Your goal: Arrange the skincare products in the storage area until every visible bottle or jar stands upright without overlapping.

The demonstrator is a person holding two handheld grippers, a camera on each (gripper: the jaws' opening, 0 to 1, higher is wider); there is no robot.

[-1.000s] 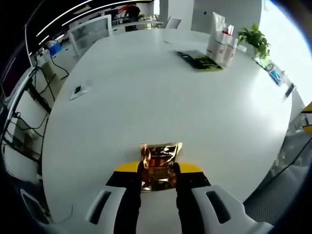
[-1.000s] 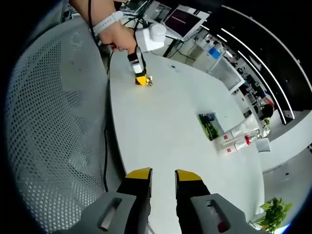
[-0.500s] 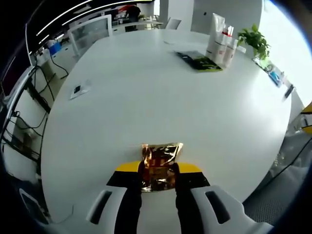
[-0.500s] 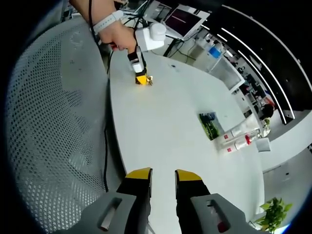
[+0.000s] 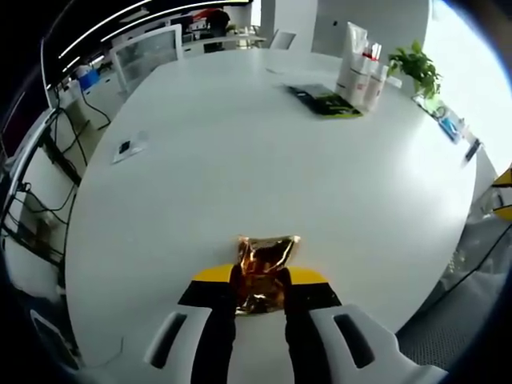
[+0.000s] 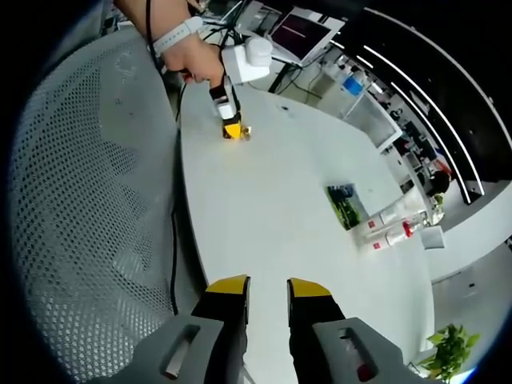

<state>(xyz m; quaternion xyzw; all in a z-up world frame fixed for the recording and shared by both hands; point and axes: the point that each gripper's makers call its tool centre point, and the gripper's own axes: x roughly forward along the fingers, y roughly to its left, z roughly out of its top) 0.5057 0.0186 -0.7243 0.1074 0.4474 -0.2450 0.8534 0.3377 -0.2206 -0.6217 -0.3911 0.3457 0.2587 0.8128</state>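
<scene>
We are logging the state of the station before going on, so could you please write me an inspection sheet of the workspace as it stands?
Surface: white table, mostly bare.
Job's things: skincare bottles grouped at the far edge, upright as far as can be told; a gold foil sachet in the left gripper.
Clutter: dark flat packet beside the bottles; small dark item near the left edge.
Grippers: left gripper shut on the sachet, low over the near edge; right gripper open, holding nothing, off the table's edge.
Cables: black cables on the floor by the table.
Surroundings: potted plant, mesh chair, monitor.
</scene>
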